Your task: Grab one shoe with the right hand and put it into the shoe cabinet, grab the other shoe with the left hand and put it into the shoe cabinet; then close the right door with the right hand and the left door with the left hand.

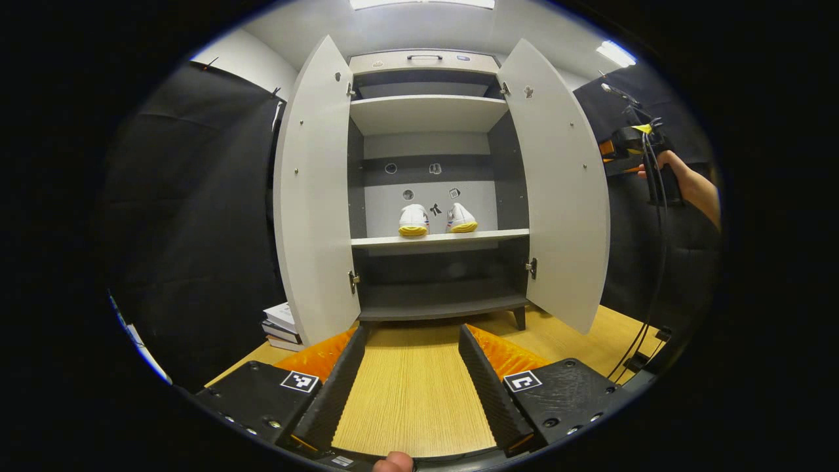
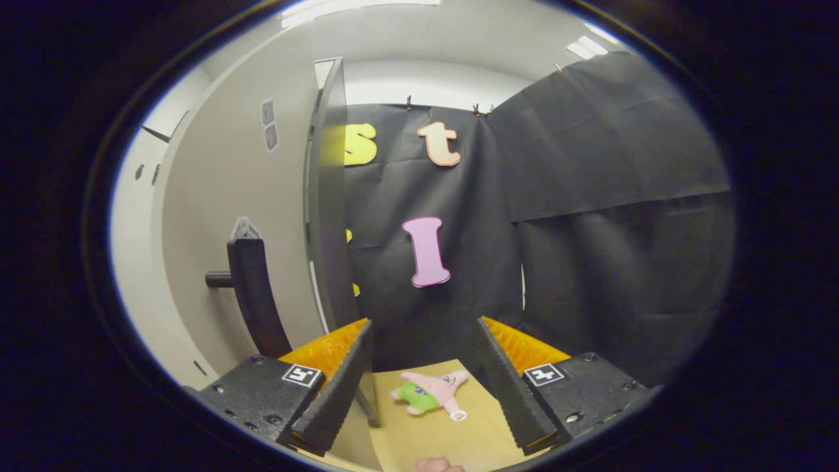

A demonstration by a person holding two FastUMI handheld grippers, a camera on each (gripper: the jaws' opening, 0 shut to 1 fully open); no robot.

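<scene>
Now both shoes are sitting in the cabinet, doors open

You are holding the left hand-held gripper point(image 1: 409, 367) wide and empty above the wooden surface point(image 1: 413, 400), facing the shoe cabinet point(image 1: 426, 72). Both shoes, left shoe point(image 1: 413, 219) and right shoe point(image 1: 461, 218), are resting side by side on the middle shelf point(image 1: 439, 240). Your right hand-held gripper point(image 2: 425, 373) is gaping wide, empty, beside the right door point(image 2: 242, 196), over a plush toy point(image 2: 429, 393).

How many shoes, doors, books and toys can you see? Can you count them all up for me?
Shoes: 2
Cabinet doors: 2
Books in the stack: about 3
Plush toy: 1
Total: about 8
</scene>
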